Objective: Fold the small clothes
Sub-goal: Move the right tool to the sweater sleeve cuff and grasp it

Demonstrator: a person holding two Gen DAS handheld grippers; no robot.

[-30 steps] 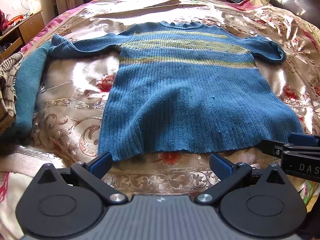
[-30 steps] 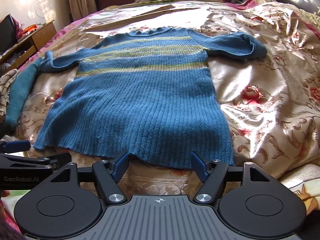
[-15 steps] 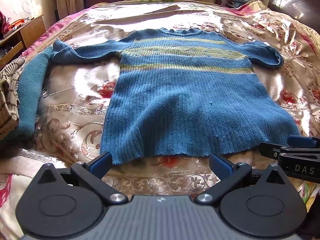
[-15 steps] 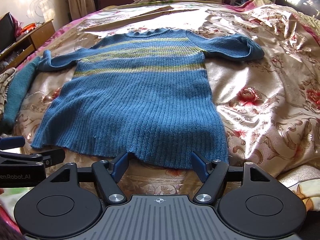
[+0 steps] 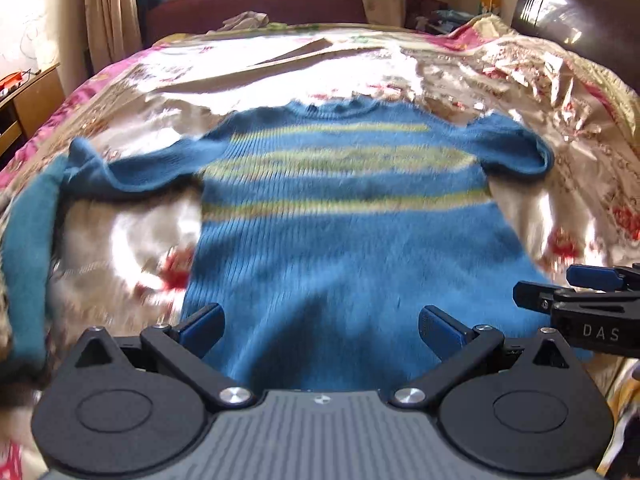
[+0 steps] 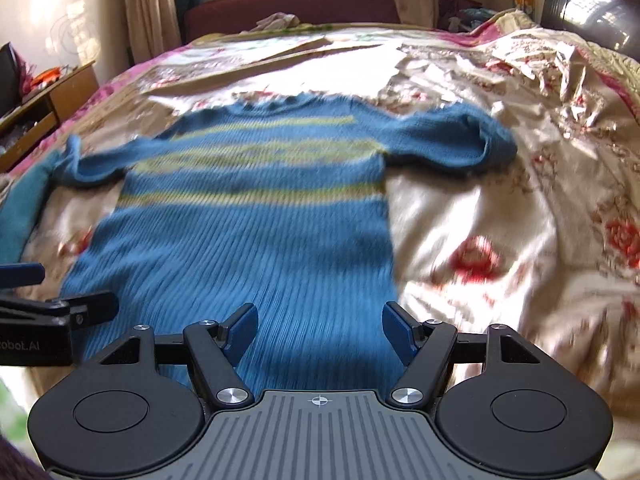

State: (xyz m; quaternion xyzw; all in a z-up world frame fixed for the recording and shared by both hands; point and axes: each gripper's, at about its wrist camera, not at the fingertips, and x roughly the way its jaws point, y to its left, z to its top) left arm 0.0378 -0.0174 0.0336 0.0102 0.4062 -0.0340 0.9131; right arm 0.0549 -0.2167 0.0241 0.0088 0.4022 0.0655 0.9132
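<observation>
A blue ribbed sweater [image 5: 340, 248] with yellow-green stripes lies flat on the bed, neck far, hem near; it also shows in the right wrist view [image 6: 248, 220]. Its sleeves spread to both sides. My left gripper [image 5: 320, 326] is open and empty, over the hem's left part. My right gripper [image 6: 318, 332] is open and empty, over the hem's right part. Each gripper shows at the edge of the other's view: the right one [image 5: 576, 304] and the left one [image 6: 52, 312]. Both frames are blurred by motion.
A floral satin bedspread [image 6: 500, 220] covers the bed. A teal garment [image 5: 28, 248] lies at the bed's left edge. A wooden side table [image 6: 52, 96] stands at the left, a dark headboard [image 5: 576, 20] at the far right, a maroon sofa [image 6: 292, 4] beyond.
Both grippers have moved forward over the sweater's hem and tilted up, so the far room shows. Both stayed open.
</observation>
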